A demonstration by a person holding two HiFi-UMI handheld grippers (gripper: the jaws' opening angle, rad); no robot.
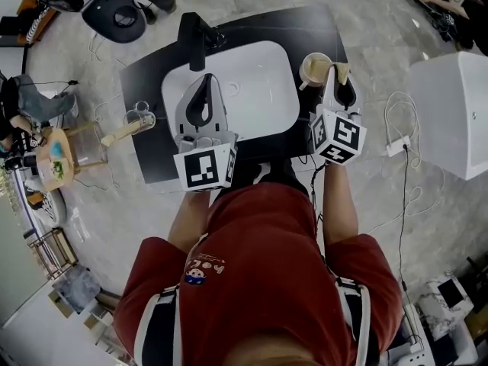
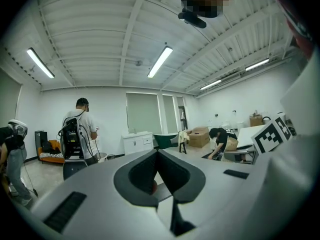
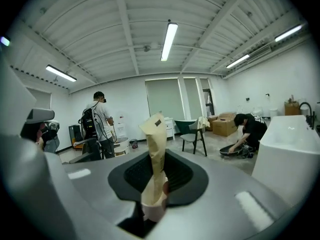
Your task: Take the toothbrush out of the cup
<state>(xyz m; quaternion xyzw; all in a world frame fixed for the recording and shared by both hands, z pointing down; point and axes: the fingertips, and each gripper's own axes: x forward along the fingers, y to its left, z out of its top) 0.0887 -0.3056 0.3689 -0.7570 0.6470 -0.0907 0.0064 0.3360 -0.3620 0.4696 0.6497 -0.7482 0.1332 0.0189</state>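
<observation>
A beige cup stands on the black counter to the right of the white sink. My right gripper hovers just right of the cup, shut on the toothbrush, which is wrapped in beige paper. In the right gripper view the wrapped toothbrush stands upright between the jaws of the right gripper, its top sticking well above them. My left gripper hangs over the left part of the sink. It is shut and holds nothing, as the left gripper shows in its own view.
A black faucet rises at the sink's back left. A small side table with a clear holder stands left of the counter, a white box to the right. Cables lie on the floor. Several people are farther off in the room.
</observation>
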